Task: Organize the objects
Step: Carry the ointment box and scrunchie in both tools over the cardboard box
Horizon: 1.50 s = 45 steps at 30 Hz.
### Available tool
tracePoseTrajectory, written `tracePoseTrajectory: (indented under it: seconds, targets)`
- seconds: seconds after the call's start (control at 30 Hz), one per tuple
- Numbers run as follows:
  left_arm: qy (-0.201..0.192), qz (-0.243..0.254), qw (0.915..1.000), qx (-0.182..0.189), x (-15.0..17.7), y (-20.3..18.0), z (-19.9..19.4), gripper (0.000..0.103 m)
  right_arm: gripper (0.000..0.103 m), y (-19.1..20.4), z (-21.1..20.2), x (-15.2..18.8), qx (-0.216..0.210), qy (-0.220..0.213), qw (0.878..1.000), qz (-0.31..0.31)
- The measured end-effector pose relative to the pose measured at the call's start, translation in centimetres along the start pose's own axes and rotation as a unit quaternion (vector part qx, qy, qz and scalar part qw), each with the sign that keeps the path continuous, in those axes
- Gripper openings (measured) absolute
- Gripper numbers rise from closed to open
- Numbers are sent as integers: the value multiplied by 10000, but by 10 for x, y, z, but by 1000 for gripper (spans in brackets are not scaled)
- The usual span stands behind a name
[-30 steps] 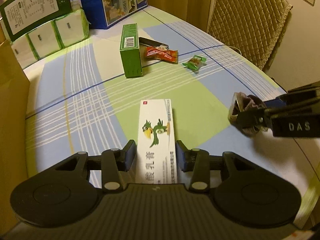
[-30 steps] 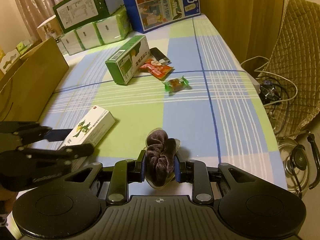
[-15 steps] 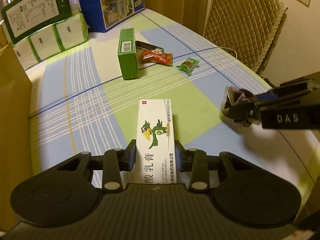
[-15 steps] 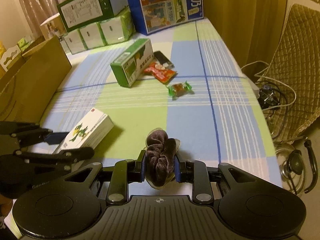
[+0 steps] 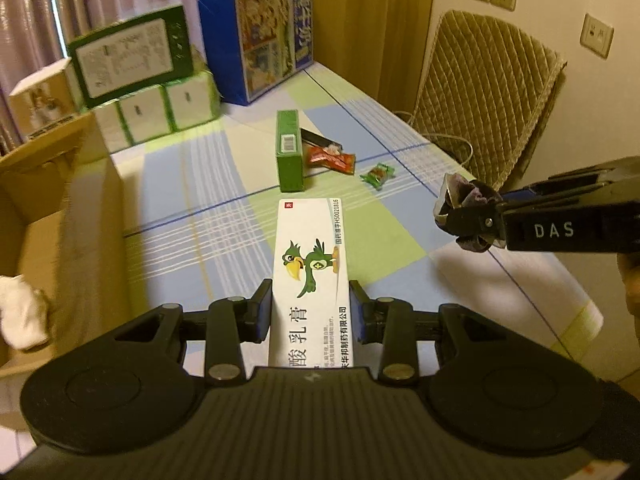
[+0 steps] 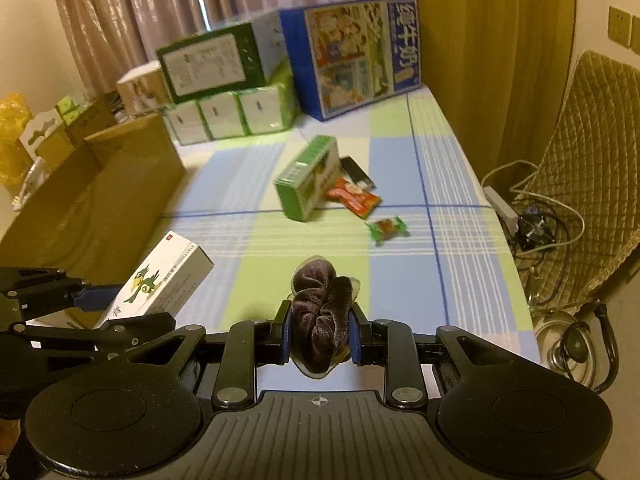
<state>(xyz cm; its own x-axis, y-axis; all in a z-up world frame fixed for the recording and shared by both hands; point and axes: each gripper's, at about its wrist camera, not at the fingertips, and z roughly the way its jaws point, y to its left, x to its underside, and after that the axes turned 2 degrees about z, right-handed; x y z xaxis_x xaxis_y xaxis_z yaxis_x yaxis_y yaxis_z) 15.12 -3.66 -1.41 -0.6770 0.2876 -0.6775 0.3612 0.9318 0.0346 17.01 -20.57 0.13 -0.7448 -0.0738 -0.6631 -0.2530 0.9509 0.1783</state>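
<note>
My left gripper (image 5: 311,308) is shut on a long white box with a green parrot print (image 5: 312,276), held above the checked tablecloth. In the right wrist view that white box (image 6: 164,284) sticks out at the lower left, with the left gripper (image 6: 104,312) around it. My right gripper (image 6: 319,332) is shut on a dark purple velvet scrunchie (image 6: 320,320); the left wrist view shows the right gripper (image 5: 460,216) and scrunchie (image 5: 472,196) raised at the right. On the table lie a green box (image 5: 289,152), a red snack packet (image 5: 330,158) and a green-wrapped candy (image 5: 378,174).
An open cardboard box (image 5: 60,216) stands at the left with something white (image 5: 20,312) inside. Stacked tissue packs (image 5: 160,108), a green carton (image 5: 132,54) and a blue milk carton (image 5: 264,36) line the back. A padded chair (image 5: 488,92) and cables (image 6: 536,216) are at the right.
Both grippers have risen from the table, each carrying its object. The white box has left the cloth, and the cardboard box's inside has come into the left view.
</note>
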Motion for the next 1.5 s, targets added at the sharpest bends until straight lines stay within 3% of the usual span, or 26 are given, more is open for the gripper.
tracePoseTrajectory:
  seconds: [0.4,0.77,1.1,1.5]
  targets:
    - [-195,-223,9989,-363,26,24,-88,33,24,74,-52,19,-395,-172,9986,-310]
    - [-268,-514,9951,-801,60,66,-150,33,24,149,-64,30,-846,-173,9927,-838]
    - [-298,-875,9881,-1229,83,106,-186,33,24,201,-60,33,-1150,-161,9851,-1268]
    - [-266,-1062,9837,-1425,92,135,-197,33,24,236,-50,30,-1310,-133,9788,-1569]
